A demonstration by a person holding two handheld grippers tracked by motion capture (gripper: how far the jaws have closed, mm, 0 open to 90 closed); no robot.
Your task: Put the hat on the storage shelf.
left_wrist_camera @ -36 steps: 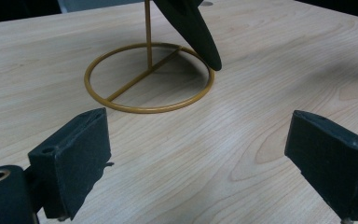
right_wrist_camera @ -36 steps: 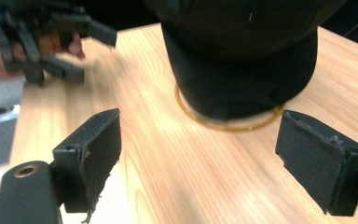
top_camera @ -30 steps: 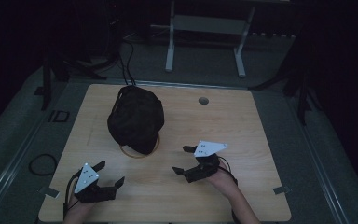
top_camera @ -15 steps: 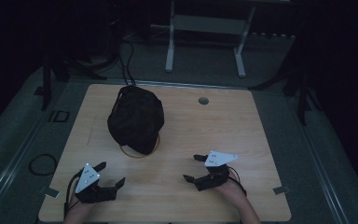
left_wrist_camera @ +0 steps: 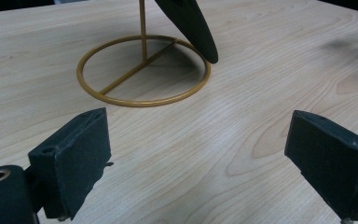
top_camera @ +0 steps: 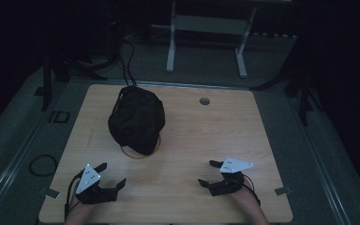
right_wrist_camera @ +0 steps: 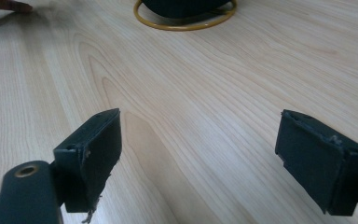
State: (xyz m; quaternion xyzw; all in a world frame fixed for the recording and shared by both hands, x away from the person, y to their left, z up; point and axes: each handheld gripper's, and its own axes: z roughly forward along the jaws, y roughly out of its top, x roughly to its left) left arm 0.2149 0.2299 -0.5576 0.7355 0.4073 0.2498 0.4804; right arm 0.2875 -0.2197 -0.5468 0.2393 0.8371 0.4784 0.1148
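Two claws, wide open, empty, near front edge of wooden surface [top_camera: 201, 136].
Left claw [top_camera: 108, 177], right claw [top_camera: 212, 174] well apart; black cap [top_camera: 136, 118] on gold wire stand [left_wrist_camera: 142, 70] beyond; bare wood between; dark room.

One wooden table [top_camera: 187, 140] stood in the dim room, and on it sat one black cap [top_camera: 136, 119], hung on one gold wire stand [left_wrist_camera: 142, 70] with a single ring base. Two grippers were at the near edge, one left gripper [top_camera: 107, 177] and one right gripper [top_camera: 210, 172], each with two black jaws set wide apart. One round hole [top_camera: 205, 101] marked the tabletop. One white frame [top_camera: 206, 28] stood behind.
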